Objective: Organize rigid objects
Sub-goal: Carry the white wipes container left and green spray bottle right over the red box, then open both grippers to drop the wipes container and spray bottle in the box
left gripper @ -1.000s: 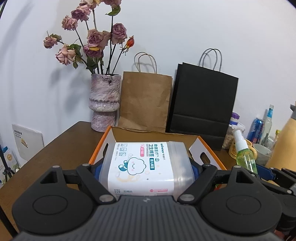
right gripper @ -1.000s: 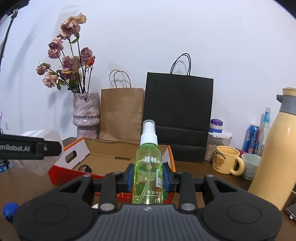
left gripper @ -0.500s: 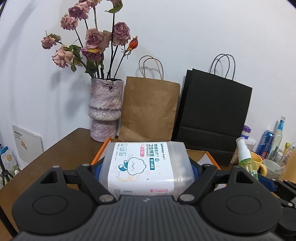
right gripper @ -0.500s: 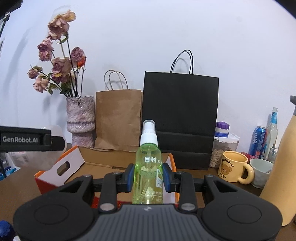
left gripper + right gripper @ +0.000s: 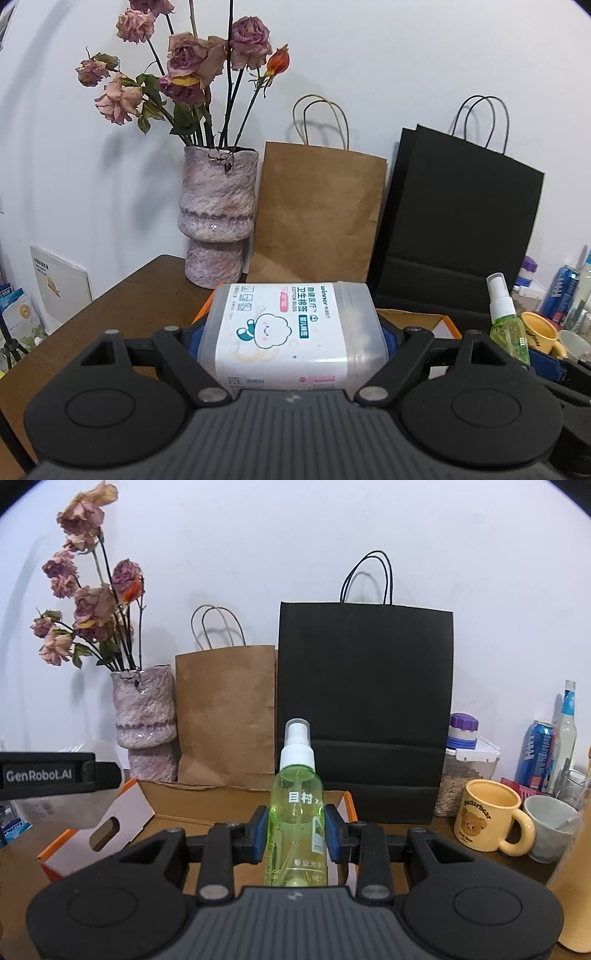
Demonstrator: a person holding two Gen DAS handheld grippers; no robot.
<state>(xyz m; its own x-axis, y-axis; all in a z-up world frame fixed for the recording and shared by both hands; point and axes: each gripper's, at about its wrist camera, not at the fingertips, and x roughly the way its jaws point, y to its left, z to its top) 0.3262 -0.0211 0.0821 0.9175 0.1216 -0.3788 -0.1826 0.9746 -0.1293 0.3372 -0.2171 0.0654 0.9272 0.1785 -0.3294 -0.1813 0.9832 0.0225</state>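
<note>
Yellow bear mug (image 5: pixel 487 818) whole only beside right-held spray bottle (image 5: pixel 297 812).

Counted across the two views:

Two paper bags against the wall: one brown bag (image 5: pixel 226 716), one black bag (image 5: pixel 365 709).
One vase (image 5: pixel 144 716) of dried roses (image 5: pixel 192 70).
One open cardboard box (image 5: pixel 122 819) with orange edging.
One green spray bottle (image 5: pixel 297 812).
One cotton-bud container (image 5: pixel 291 328).
One yellow bear mug (image 5: pixel 489 819).
One pale cup (image 5: pixel 550 825) just beside the mug.
One blue can (image 5: pixel 535 755).
One clear bottle (image 5: pixel 567 727) with a blue label.
One lidded jar (image 5: pixel 467 775) with a purple cap.
One tan flask (image 5: pixel 576 886), cut by the right edge.
One white card (image 5: pixel 61 284) leaning at the far left.
</note>
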